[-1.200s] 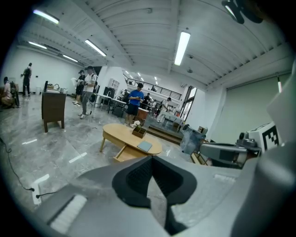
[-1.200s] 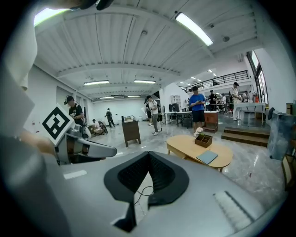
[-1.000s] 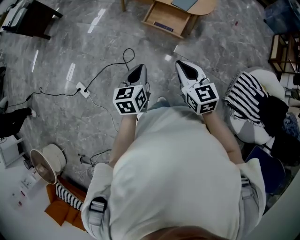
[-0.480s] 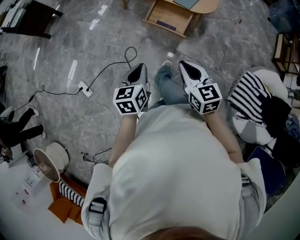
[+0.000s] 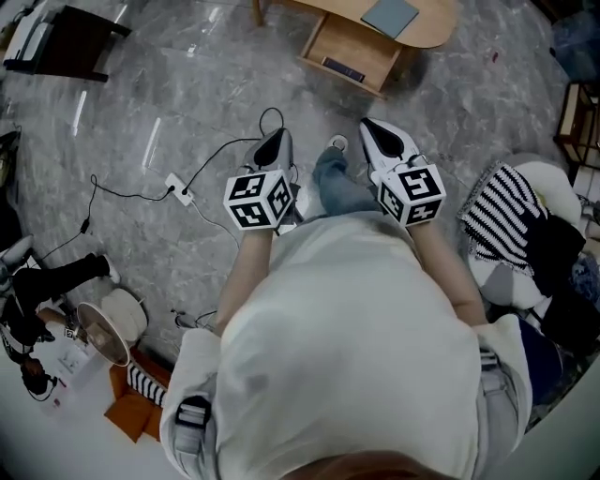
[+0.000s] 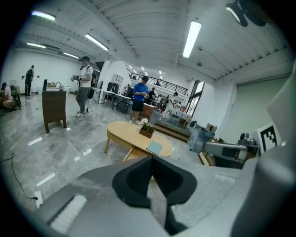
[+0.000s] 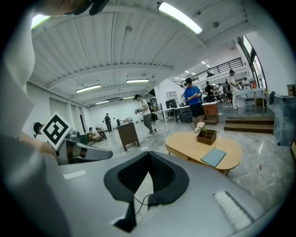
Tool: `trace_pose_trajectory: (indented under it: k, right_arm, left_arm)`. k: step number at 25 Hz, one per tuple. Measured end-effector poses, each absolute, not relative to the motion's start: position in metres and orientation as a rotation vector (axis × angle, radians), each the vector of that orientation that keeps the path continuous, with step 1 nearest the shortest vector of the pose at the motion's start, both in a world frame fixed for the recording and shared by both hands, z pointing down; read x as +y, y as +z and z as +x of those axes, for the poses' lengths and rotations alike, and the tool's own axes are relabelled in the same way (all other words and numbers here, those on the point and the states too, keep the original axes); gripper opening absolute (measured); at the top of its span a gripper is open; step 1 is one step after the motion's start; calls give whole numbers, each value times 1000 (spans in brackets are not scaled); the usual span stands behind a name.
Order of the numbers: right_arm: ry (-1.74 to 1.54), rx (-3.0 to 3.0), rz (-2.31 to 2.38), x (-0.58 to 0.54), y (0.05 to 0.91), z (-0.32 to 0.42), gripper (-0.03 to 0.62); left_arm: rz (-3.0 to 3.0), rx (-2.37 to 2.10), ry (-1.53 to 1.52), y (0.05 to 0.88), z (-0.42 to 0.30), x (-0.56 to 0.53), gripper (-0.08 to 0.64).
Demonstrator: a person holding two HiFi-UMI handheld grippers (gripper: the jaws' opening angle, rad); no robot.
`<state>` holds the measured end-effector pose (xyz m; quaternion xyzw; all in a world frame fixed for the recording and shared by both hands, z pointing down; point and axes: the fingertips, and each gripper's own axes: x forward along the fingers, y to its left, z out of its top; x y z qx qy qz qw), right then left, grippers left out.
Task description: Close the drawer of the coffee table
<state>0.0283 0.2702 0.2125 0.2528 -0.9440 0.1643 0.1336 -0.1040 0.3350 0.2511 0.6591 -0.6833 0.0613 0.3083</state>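
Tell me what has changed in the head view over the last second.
The person has stepped toward the coffee table: more of it and its open drawer shows at the top of the head view, and a leg in jeans has swung forward between the grippers. Nothing was gripped or released. The left gripper and right gripper stay shut, empty, side by side, and the drawer is still open.

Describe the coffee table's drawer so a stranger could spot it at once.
Find the oval light-wood coffee table at the top of the head view. The drawer stands pulled out from under its top, left of the blue-grey book. It alone is an open wooden tray with a dark strip at its front.
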Motion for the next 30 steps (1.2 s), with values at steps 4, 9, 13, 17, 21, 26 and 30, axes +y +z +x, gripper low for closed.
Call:
trace_pose_trajectory:
  k: [4, 9, 13, 17, 21, 26, 30]
  right_arm:
    - [483, -2737, 777, 220, 207, 11, 0]
    - [499, -2715, 879, 158, 206, 2, 0]
    - [519, -2679, 925, 119, 212, 2, 0]
    - [532, -2655, 958, 92, 217, 5, 0]
    - [543, -2636, 1000, 70, 221, 6, 0]
    - [550, -2624, 1035, 60, 230, 16, 0]
    - [573, -2581, 1073, 56, 244, 29, 0]
  left_arm:
    - [1732, -1786, 165, 251, -127, 294, 2]
    - [1745, -1751, 177, 251, -150, 239, 2]
    - [1750, -1721, 188, 252, -162, 197, 2]
    - [1752, -1708, 181, 255, -171, 165, 2]
    - [1757, -1695, 201, 261, -179, 140, 2]
    - [1747, -1695, 266, 277, -181, 128, 2]
    - [1739, -1669, 332, 293, -180, 123, 2]
